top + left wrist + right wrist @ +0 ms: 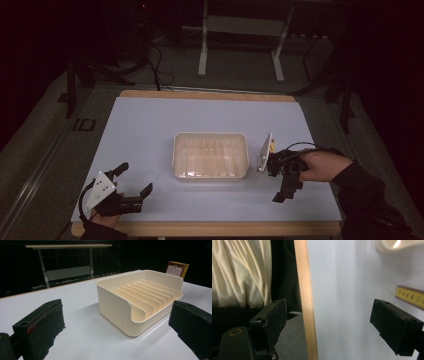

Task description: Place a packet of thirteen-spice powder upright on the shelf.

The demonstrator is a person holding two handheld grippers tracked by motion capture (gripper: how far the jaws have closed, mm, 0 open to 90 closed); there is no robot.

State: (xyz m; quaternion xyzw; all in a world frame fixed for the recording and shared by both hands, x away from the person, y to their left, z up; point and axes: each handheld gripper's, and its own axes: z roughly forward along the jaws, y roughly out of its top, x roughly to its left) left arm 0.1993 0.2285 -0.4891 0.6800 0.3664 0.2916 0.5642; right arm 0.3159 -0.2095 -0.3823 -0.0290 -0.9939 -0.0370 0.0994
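A cream ribbed tray (pixel 210 156) sits mid-table, and nothing lies in it. My left gripper (pixel 134 180) rests near the front left corner with its jaws open and empty. In the left gripper view the tray (pixel 140 300) stands ahead between the open jaws of that gripper (pixel 115 327). A small brown box with a yellow edge (pixel 271 145) stands just right of the tray and shows behind it (pixel 177 268). A hand holds my right gripper (pixel 286 190) right of the tray, jaws pointing at the table's near edge. The right gripper (pixel 328 322) is open and holds nothing, with the box's yellow edge (pixel 410 297) off to its right.
The table has a pale blue top (pixel 150 130) with a wooden rim (pixel 305 302). A person's cream garment (pixel 242 272) hangs past the near edge. A metal stand (pixel 240 40) is on the floor beyond the table. Bare tabletop lies left of and behind the tray.
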